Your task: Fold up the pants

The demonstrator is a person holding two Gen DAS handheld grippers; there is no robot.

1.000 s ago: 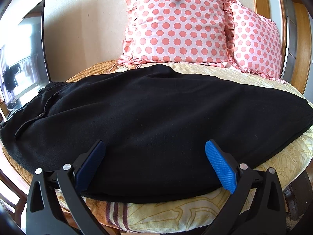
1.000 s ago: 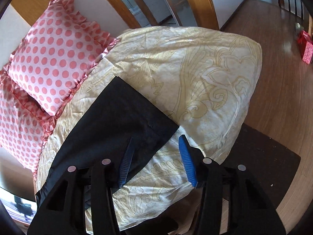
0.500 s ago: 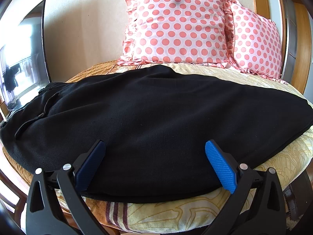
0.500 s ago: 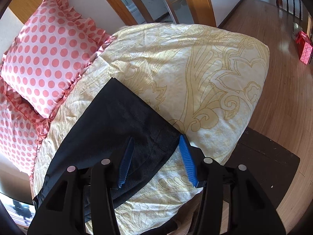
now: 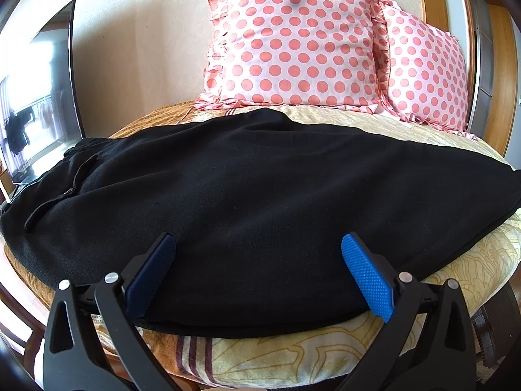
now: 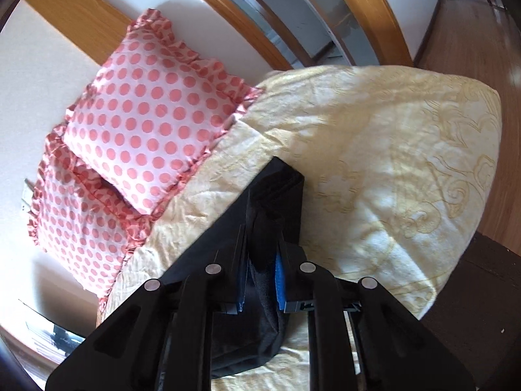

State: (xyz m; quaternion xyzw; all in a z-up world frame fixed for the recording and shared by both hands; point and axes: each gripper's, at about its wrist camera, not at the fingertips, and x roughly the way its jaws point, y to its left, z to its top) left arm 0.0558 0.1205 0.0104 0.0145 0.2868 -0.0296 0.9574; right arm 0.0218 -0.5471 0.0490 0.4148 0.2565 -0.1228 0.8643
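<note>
Black pants spread flat across the cream bed, polka-dot pillows behind. Left gripper gaping wide over the near edge of the fabric. Right gripper clamped on the leg end of the pants, cloth bunched between the blue pads

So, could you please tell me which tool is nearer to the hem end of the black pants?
Right. The right tool is shut on the black pants at the hem end; the left tool sits open at their long edge, mid-length, gripping nothing.
</note>
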